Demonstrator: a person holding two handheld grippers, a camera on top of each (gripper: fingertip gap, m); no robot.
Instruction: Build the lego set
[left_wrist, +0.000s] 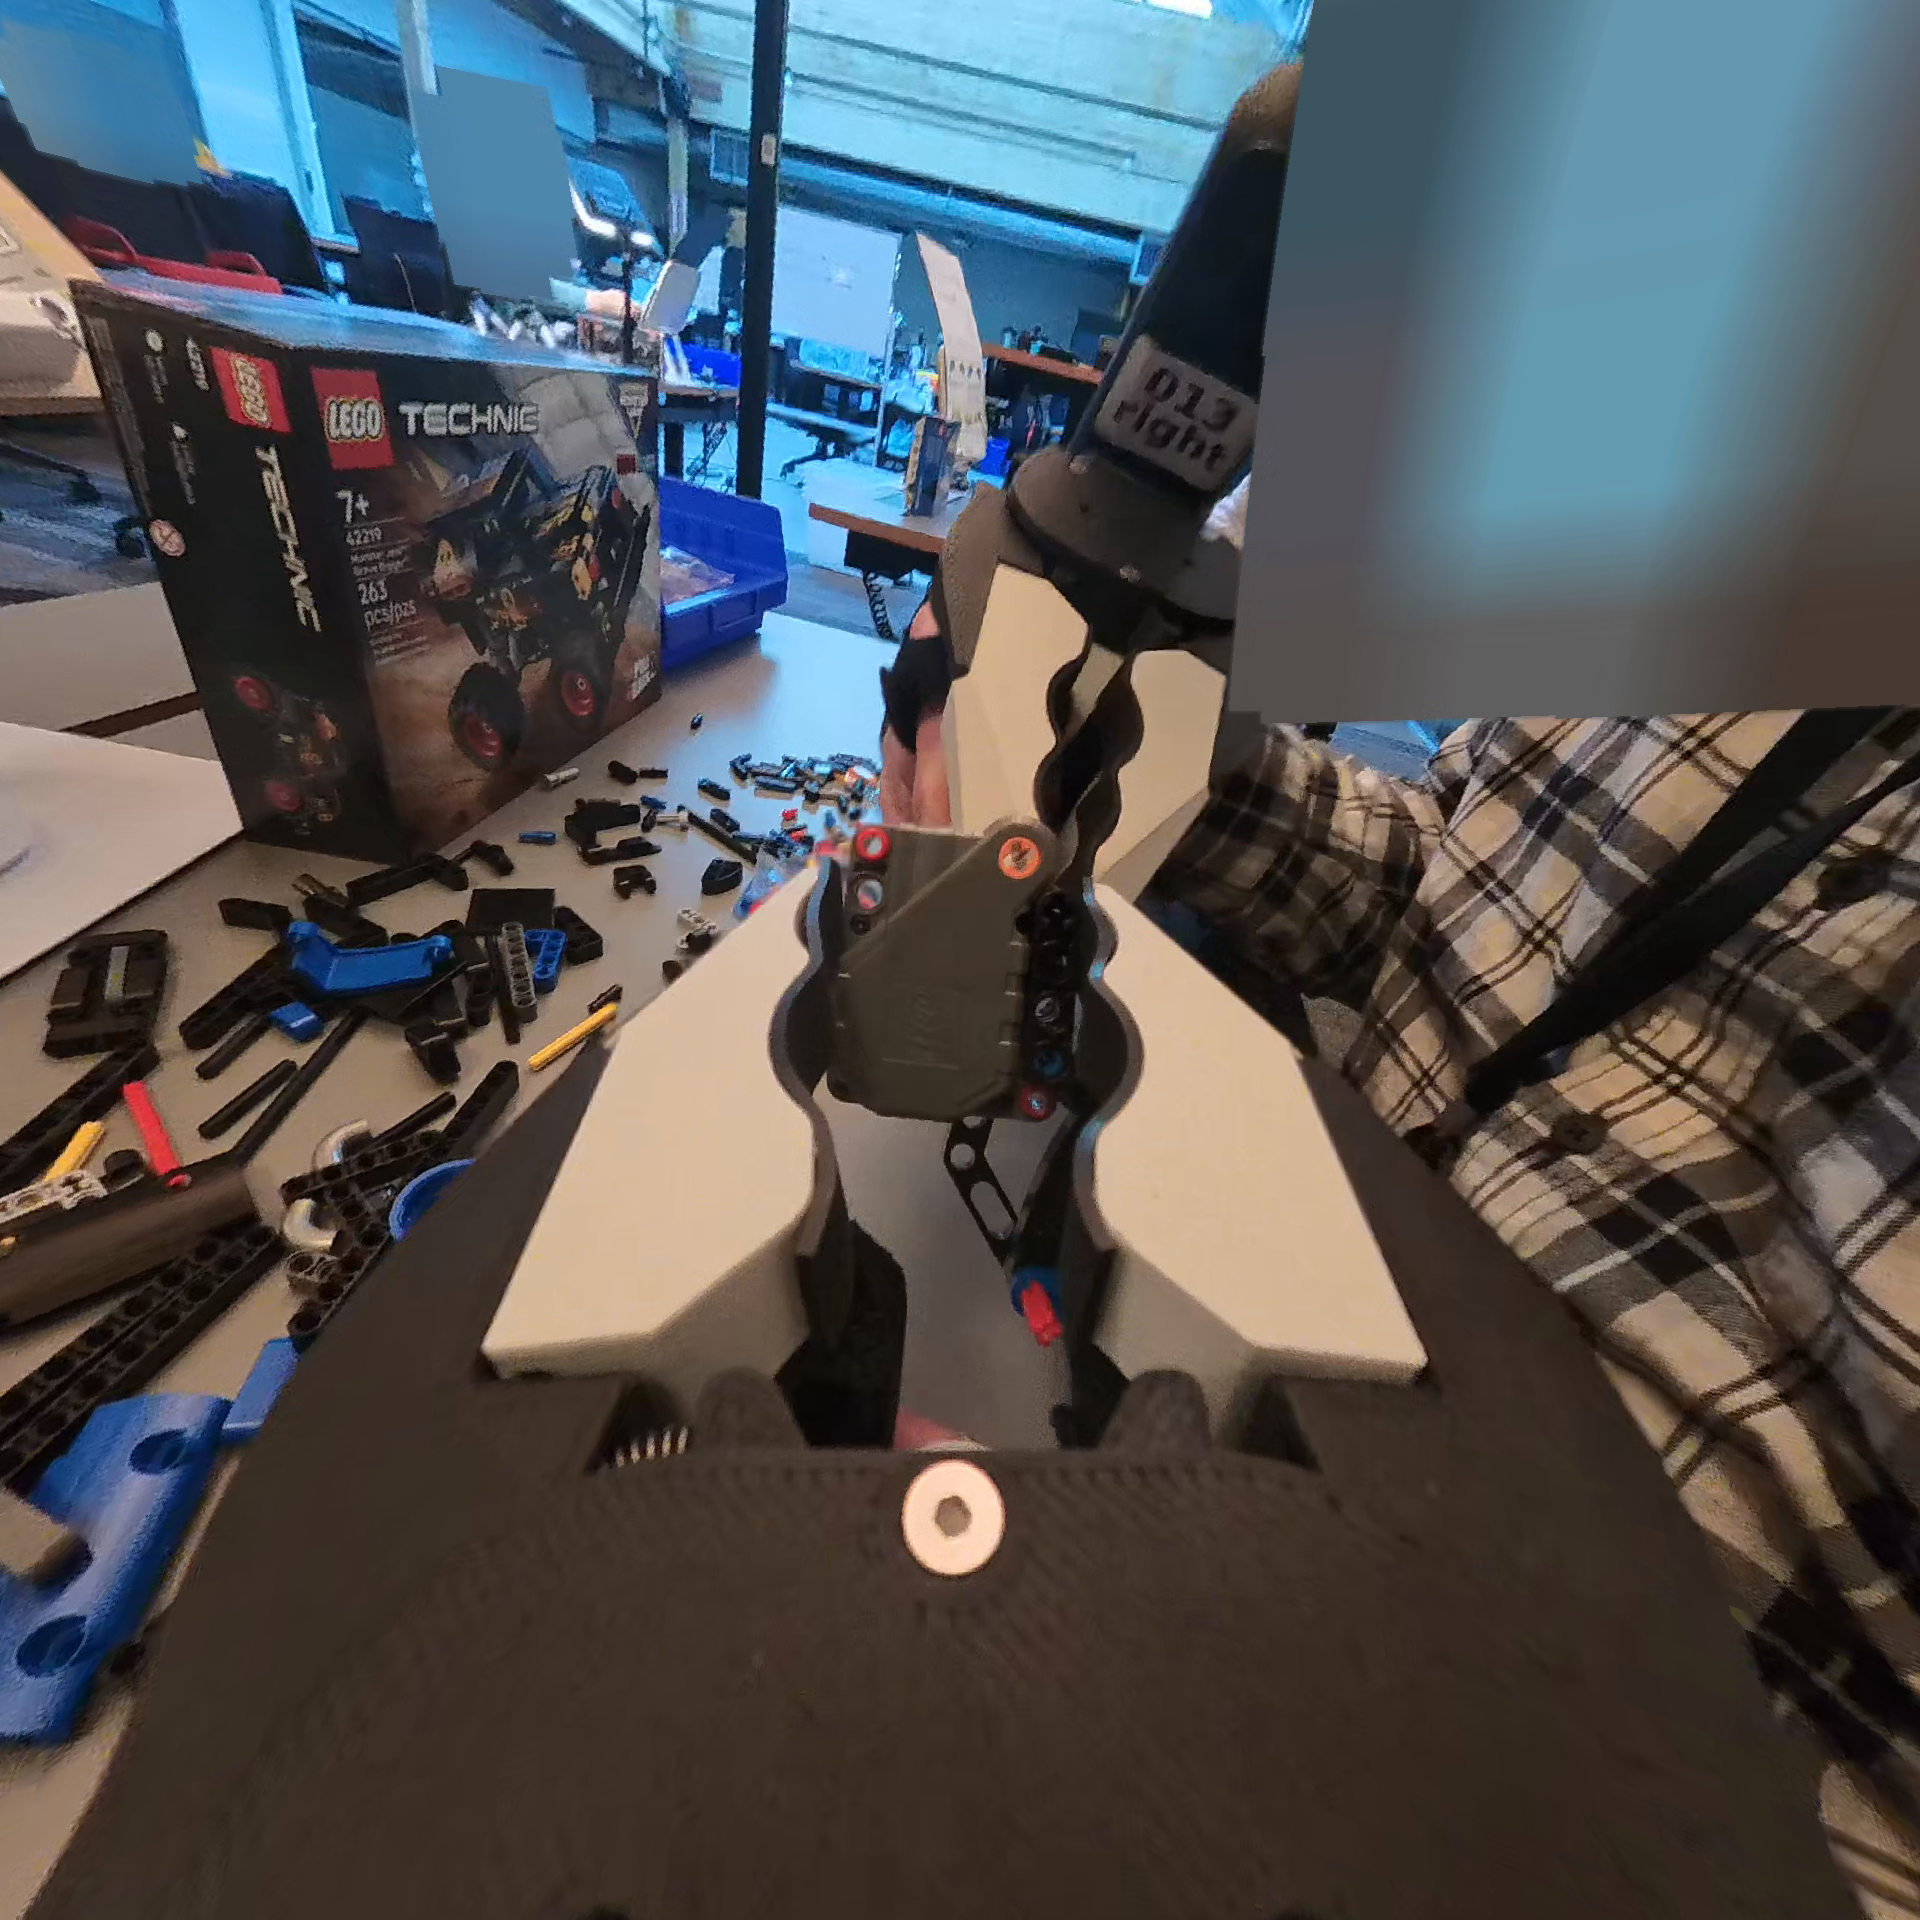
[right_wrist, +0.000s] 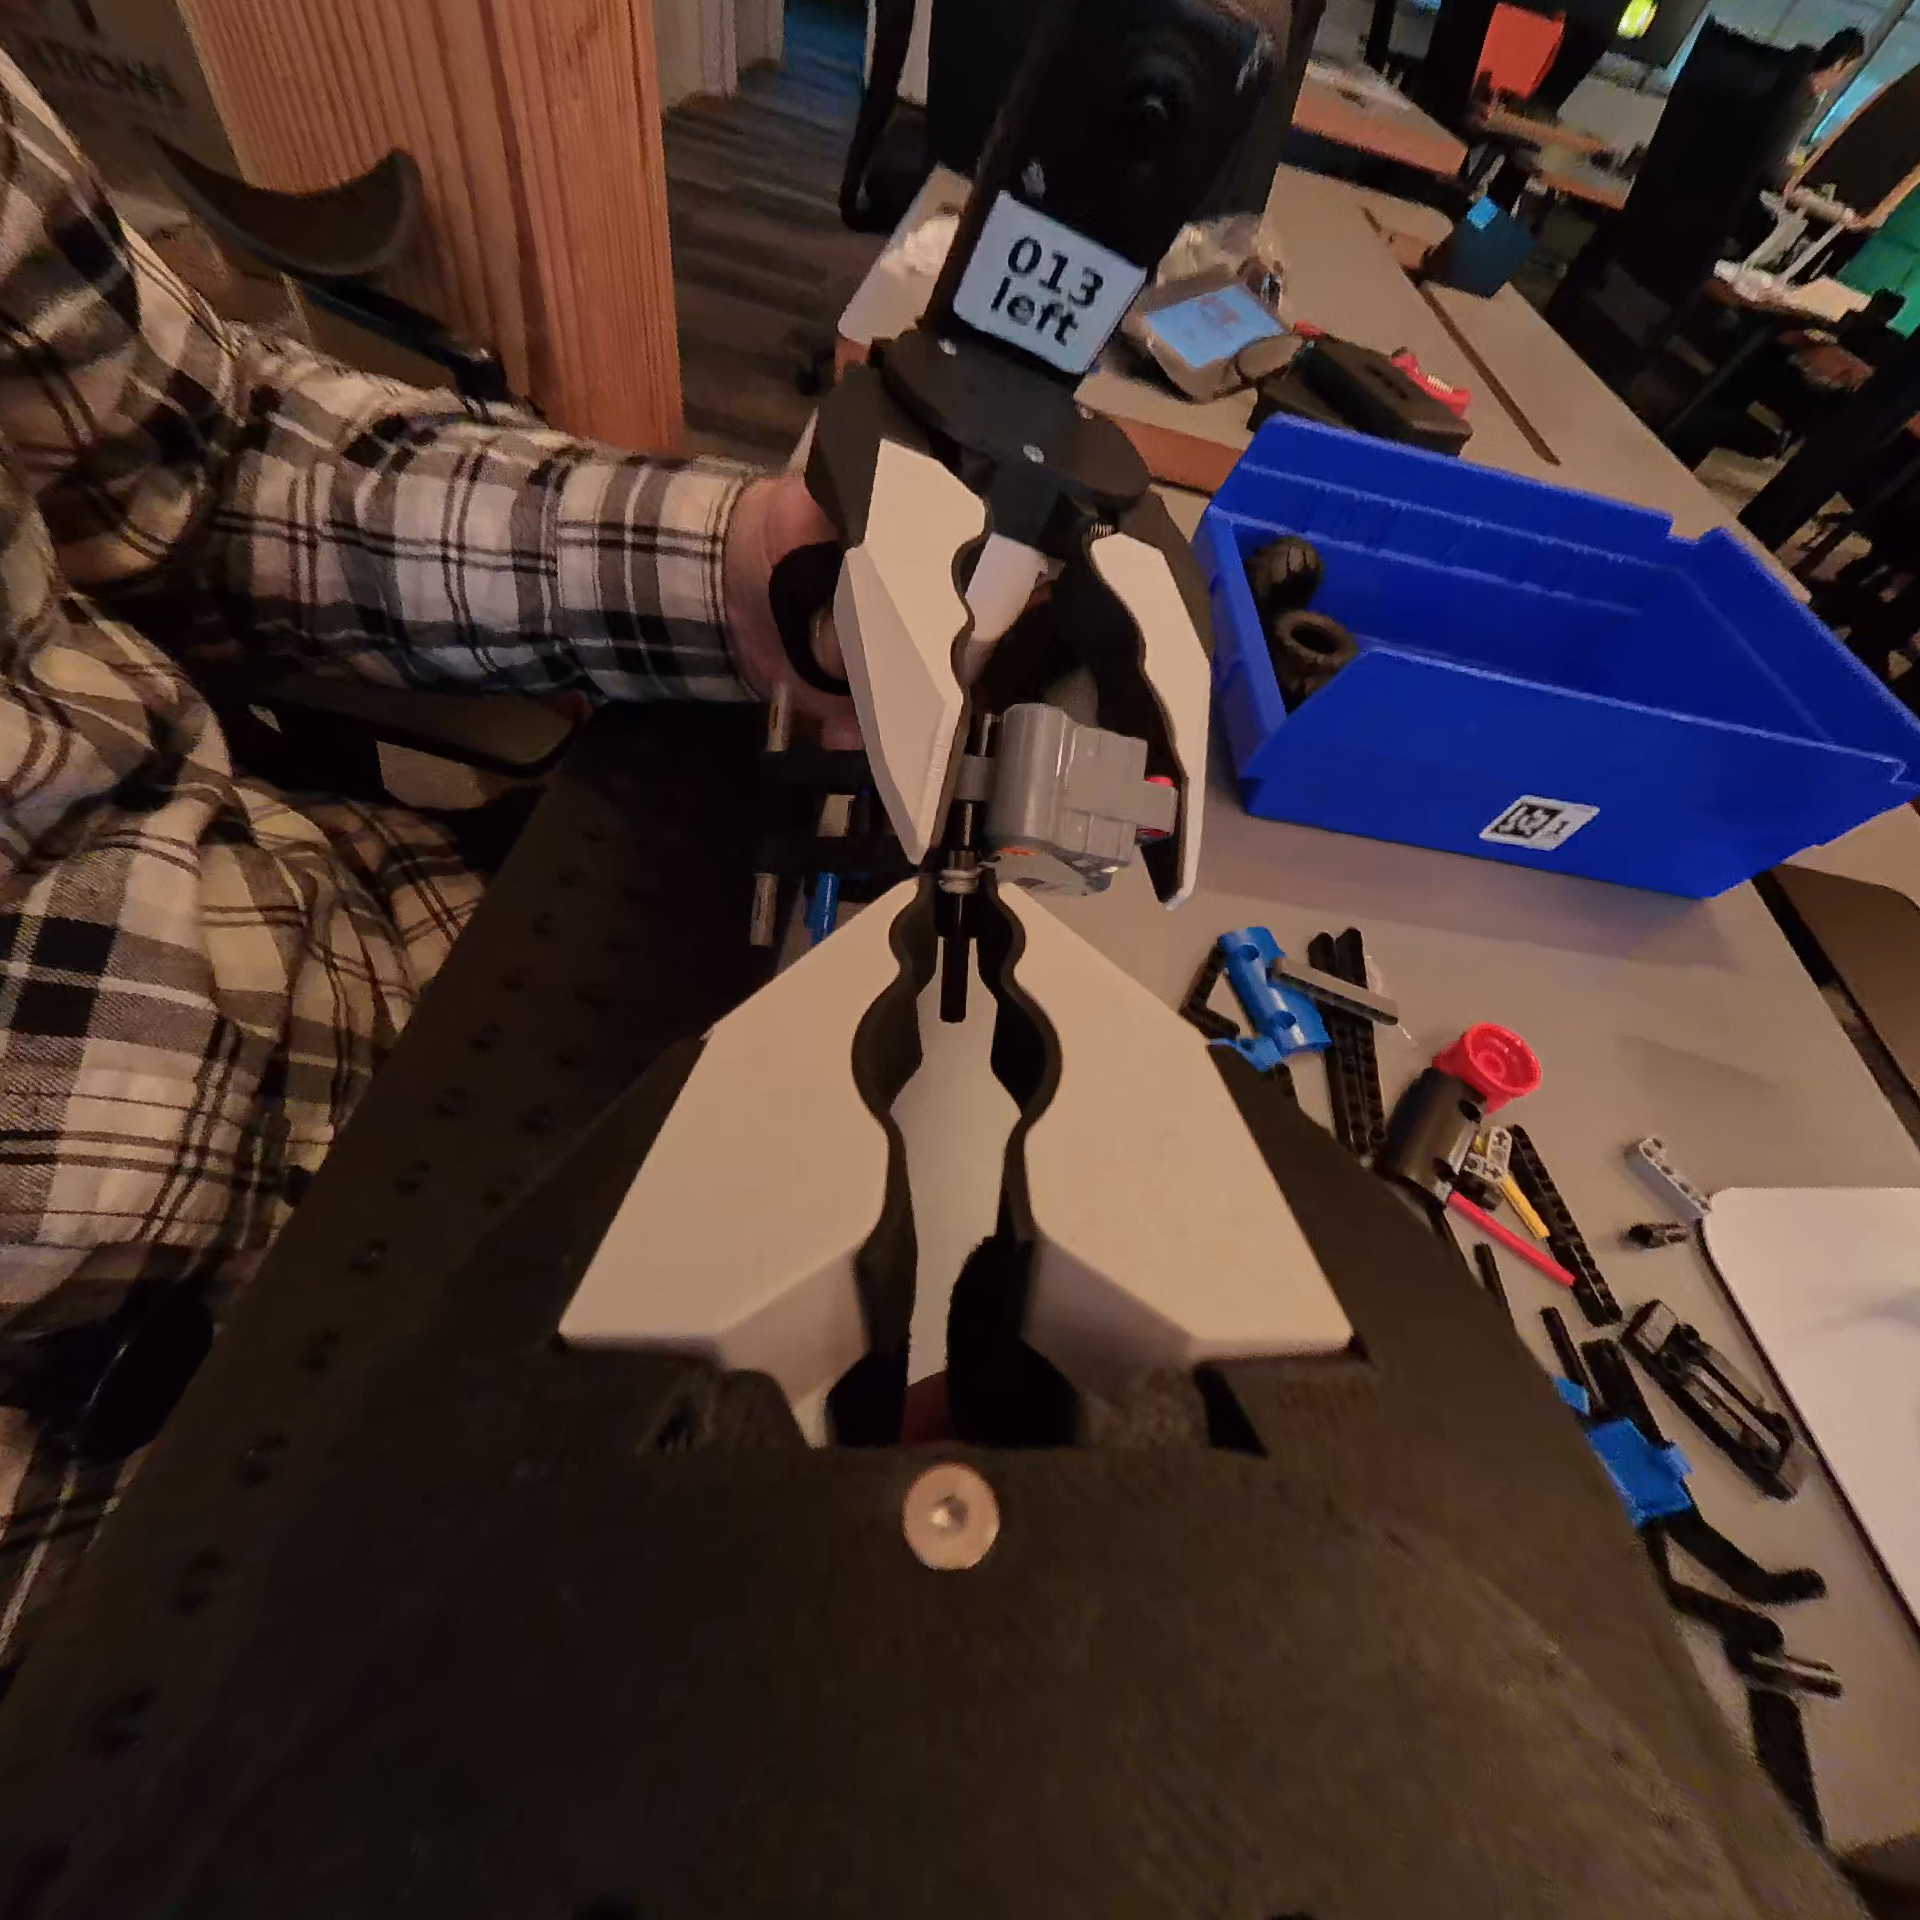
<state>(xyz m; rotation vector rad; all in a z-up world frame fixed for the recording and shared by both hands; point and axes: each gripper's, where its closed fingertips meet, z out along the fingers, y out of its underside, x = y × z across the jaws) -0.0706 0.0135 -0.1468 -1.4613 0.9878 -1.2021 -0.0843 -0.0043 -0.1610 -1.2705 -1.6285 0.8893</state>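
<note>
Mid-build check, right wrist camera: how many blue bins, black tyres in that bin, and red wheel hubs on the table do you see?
Blue plastic storage bin: 1
Black rubber tyres visible inside it: 2
Red round wheel hub: 1
Total: 4

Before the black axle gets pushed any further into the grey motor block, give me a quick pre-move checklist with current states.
1. Left claw shut on grey motor block: ok.
2. Right claw shut on black axle: ok.
3. Axle tip meets the assembly: ok.
4. Axle lined up with its hole: cannot tell, hidden.
5. Assembly lifted off table: ok.
6. Loose parts away from both claws: ok.
</note>
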